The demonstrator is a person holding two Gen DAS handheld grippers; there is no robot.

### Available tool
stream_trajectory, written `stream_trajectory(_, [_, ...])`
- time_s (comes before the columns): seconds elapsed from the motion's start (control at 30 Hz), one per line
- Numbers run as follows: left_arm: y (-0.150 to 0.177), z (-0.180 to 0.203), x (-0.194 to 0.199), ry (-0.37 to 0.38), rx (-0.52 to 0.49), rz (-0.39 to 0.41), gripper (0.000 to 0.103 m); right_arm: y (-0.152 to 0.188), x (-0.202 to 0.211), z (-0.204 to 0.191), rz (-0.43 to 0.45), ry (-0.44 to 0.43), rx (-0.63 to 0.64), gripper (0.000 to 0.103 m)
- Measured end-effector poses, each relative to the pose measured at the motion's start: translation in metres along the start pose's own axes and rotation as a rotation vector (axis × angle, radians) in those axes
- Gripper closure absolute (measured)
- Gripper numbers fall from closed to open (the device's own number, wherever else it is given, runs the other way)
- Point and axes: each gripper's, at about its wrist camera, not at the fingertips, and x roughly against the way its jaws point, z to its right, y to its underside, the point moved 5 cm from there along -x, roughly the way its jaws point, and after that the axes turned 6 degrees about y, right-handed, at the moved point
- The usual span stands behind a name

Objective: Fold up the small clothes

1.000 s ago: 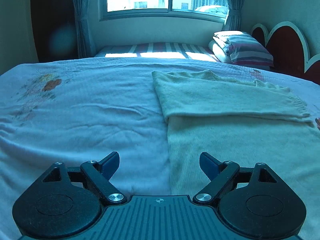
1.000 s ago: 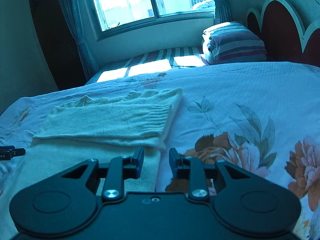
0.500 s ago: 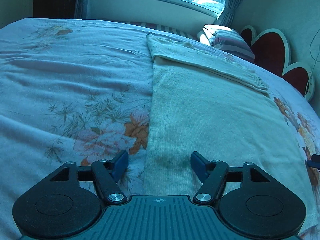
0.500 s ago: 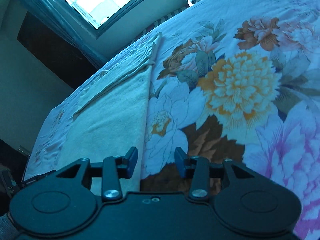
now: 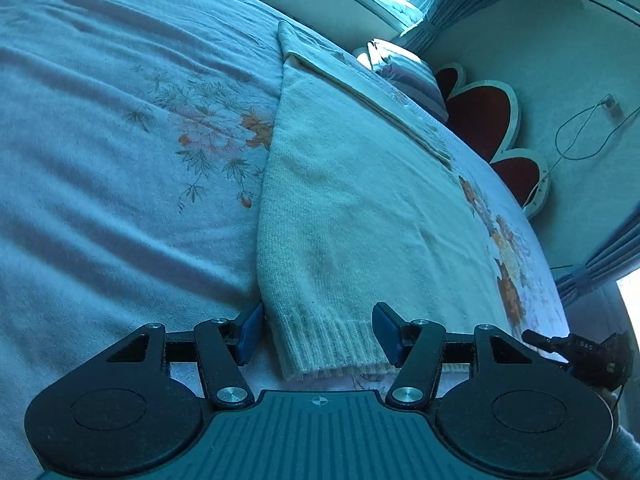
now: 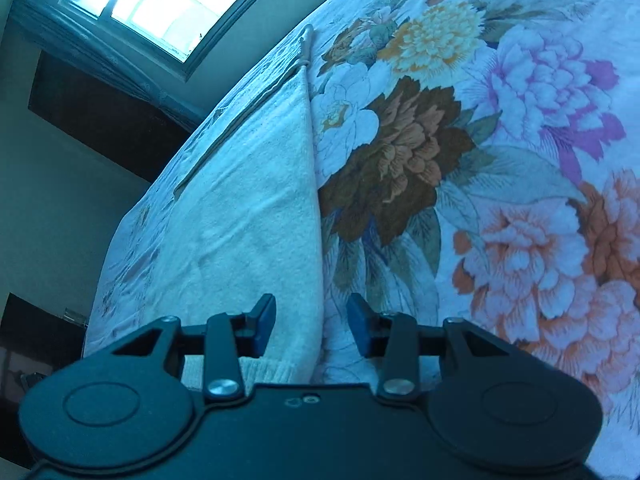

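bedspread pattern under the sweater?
Large floral print, orange, brown and purple blooms on a pale bedspread; clearest in the right wrist view.

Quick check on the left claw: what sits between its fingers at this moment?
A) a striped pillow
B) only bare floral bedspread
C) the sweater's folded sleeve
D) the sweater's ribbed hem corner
D: in the left wrist view the left claw stands open astride the ribbed hem corner of the cream sweater, its pads not pressing on it.

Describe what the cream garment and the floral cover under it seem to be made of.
Sweater: looks like soft knitted yarn, matte and slightly fuzzy, with a ribbed hem near the left gripper. Bedspread: seems a printed woven fabric, matte, with a fine texture and soft creases; fibre cannot be told.
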Motion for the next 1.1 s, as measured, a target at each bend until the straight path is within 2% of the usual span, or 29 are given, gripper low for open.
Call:
stream_trajectory(0.23, [-0.005, -0.022, -0.008, 0.16, 0.162, 0.021, 0.044, 0.015, 0.007, 0.013, 0.003, -0.068, -0.138, 0.065])
stream_trajectory(0.3, [-0.008, -0.025, -0.016, 0.185, 0.182, 0.012, 0.053, 0.015, 0.006, 0.016, -0.004, -0.092, -0.17, 0.065])
stream_trajectory(0.33, [-0.008, -0.025, -0.019, 0.188, 0.185, -0.001, 0.061, 0.015, 0.005, 0.017, -0.008, -0.106, -0.188, 0.065])
stream_trajectory(0.37, [-0.01, -0.025, -0.022, 0.187, 0.18, -0.01, 0.064, 0.016, 0.004, 0.018, -0.01, -0.115, -0.203, 0.066])
stream_trajectory(0.7, [-0.021, -0.032, -0.036, 0.241, 0.188, -0.02, 0.064, 0.013, -0.016, 0.01, -0.032, -0.119, -0.179, 0.079])
stream_trajectory(0.8, [-0.021, -0.032, -0.036, 0.253, 0.192, -0.04, 0.064, 0.011, -0.022, 0.006, -0.057, -0.156, -0.152, 0.079])
stream_trajectory(0.93, [-0.019, -0.026, -0.037, 0.238, 0.145, -0.059, 0.064, 0.01, -0.026, 0.002, -0.08, -0.16, -0.119, 0.083])
stream_trajectory(1.0, [-0.019, -0.026, -0.039, 0.207, 0.123, -0.062, 0.075, 0.01, -0.026, 0.001, -0.083, -0.151, -0.115, 0.088])
stream_trajectory(1.07, [-0.018, -0.027, -0.04, 0.178, 0.104, -0.062, 0.092, 0.01, -0.029, 0.0, -0.084, -0.141, -0.112, 0.091])
stream_trajectory(1.1, [-0.018, -0.028, -0.039, 0.156, 0.09, -0.062, 0.097, 0.011, -0.03, 0.0, -0.084, -0.141, -0.114, 0.094])
